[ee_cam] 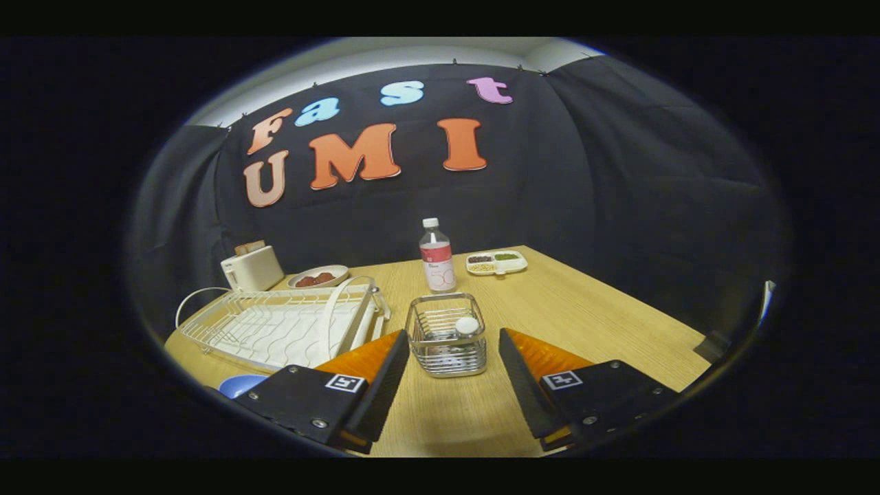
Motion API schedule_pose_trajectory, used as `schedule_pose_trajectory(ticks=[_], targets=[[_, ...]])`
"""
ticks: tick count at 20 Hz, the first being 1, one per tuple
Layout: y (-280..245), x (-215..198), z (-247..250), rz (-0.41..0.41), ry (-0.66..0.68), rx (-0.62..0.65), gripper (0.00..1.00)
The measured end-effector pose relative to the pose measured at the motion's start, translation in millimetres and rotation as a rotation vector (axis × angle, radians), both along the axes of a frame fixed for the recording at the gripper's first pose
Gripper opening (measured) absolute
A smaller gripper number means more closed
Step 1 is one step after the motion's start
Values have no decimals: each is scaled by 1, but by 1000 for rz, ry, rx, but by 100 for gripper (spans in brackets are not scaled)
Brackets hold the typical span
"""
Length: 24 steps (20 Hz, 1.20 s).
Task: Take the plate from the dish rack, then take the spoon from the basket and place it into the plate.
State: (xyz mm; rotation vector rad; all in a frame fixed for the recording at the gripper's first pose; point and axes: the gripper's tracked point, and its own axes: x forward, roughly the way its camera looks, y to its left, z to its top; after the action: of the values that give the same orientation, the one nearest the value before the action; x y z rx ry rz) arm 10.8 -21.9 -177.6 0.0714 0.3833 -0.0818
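My gripper (454,335) is open above the wooden table (605,323), and both black fingers show with nothing held. Just ahead of the fingertips, centred in the gap, stands a small wire basket (447,350). A spoon (467,325) with a white rounded end rests inside it. Left of the basket lies a white wire dish rack (275,326). A white plate (342,309) stands on edge at the rack's right end, close to my left finger (385,385).
A blue rounded object (240,383) peeks out beside the left finger at the table's near edge. At the back stand a white toaster (252,268), a dish of red food (317,277), a clear bottle (437,256) and a compartment tray (496,262).
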Motion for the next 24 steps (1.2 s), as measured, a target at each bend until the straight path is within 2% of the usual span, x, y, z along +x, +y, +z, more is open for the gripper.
schedule_pose_trajectory(ticks=[3, 5, 8, 9, 12, 15, 18, 24], targets=[[-5, 10, -3, -29, -24, -33, 73], [-1, 13, -8, -25, -26, -33, 64], [-4, 21, -5, -40, -88, -77, 41], [-7, 20, -9, -52, -78, -94, 37], [1, 18, -8, -48, -80, -61, 17], [3, 18, 1, -55, -94, -2, 13], [1, 19, 25, -73, -143, 49, 13], [2, 16, 69, -64, -235, 93, 10]])
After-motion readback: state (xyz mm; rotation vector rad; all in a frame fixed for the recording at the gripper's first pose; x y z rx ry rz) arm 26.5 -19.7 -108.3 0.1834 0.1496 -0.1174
